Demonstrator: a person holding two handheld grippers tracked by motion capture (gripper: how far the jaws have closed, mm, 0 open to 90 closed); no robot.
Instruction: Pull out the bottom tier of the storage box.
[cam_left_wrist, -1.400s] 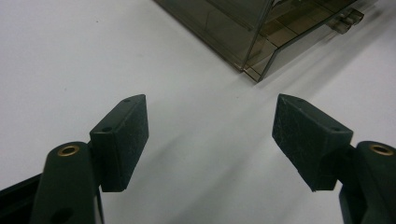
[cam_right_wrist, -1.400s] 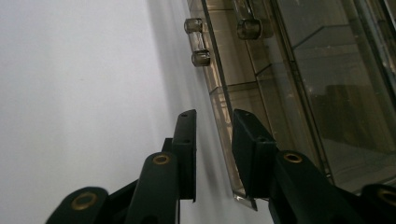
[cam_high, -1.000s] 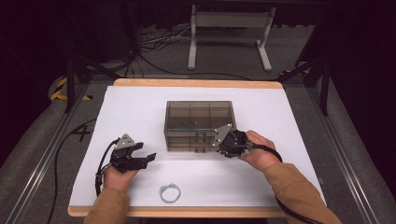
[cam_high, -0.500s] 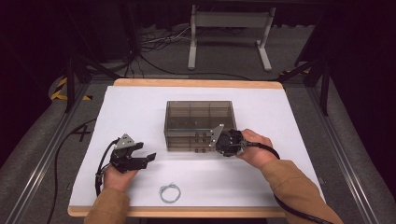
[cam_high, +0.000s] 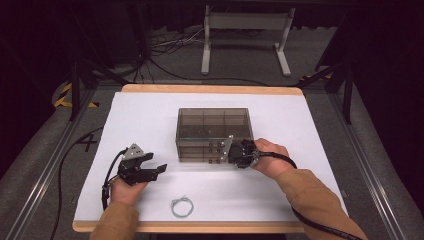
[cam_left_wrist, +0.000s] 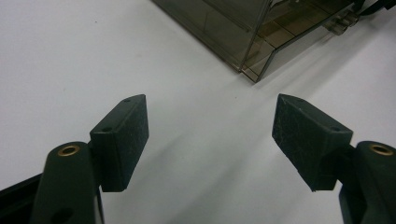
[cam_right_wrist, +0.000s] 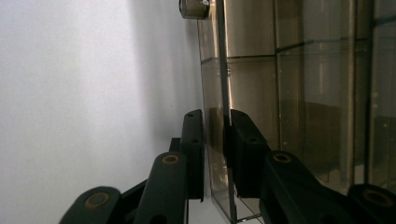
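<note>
Smoky transparent plastic drawer box (cam_high: 214, 131) sits mid-table on white sheet (cam_high: 150, 115). Right gripper (cam_high: 239, 152) right at its front face, jaws pinched narrow on thin drawer-front panel (cam_right_wrist: 223, 140). Left gripper (cam_high: 152, 171) well off to left, jaws wide, empty. Small wire ring (cam_high: 181, 206) near front edge, untouched.

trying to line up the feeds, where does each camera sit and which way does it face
High view: above the person's side, looking forward and down on the table; both forearms, left gripper, right gripper.
Left gripper view: rides the left gripper, looking over the white surface at the box corner; jaws wide apart.
Right gripper view: rides the right gripper, turned sideways, jaws closed on a clear panel of the box.
Shared: the smoky drawer box appears in all three.
</note>
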